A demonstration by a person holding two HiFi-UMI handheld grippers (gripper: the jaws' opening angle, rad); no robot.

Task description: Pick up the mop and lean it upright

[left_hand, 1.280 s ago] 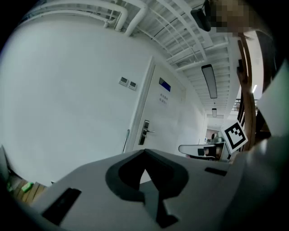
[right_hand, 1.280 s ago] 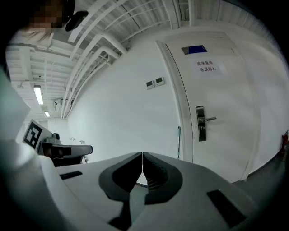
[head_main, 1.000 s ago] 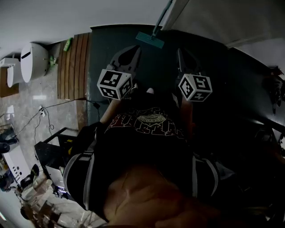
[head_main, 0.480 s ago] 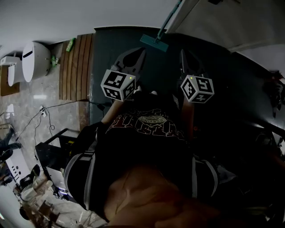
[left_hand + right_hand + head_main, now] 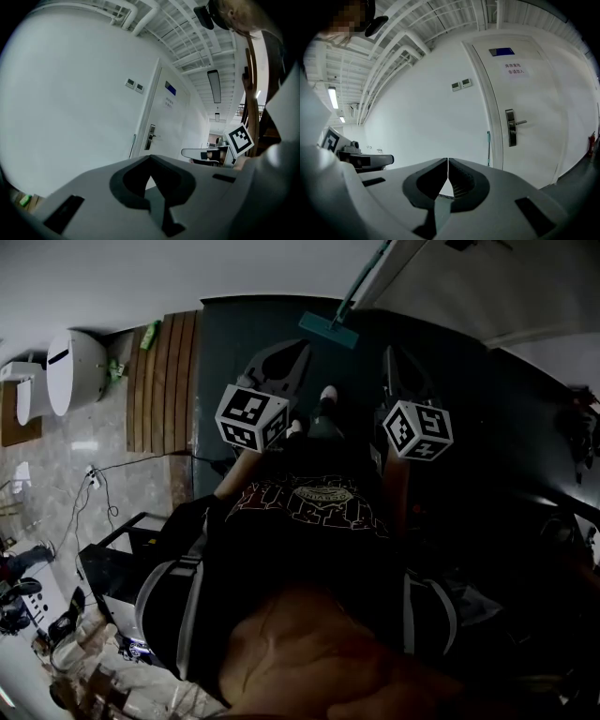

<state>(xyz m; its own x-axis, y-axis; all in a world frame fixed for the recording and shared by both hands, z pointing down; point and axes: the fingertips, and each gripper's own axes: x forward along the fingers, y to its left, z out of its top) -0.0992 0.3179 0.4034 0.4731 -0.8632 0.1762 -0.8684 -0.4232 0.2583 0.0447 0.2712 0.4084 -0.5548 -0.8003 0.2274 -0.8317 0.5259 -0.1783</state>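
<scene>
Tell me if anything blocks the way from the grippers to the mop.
Nothing visible does: only bare dark floor lies between the left gripper, the right gripper and the mop by the wall.

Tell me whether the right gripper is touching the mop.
Apart. The head view shows dark floor between the right gripper and the mop; its jaws are shut, empty.

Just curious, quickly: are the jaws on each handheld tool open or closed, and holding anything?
Left gripper: jaws closed, holding nothing.
Right gripper: jaws closed, holding nothing.
</scene>
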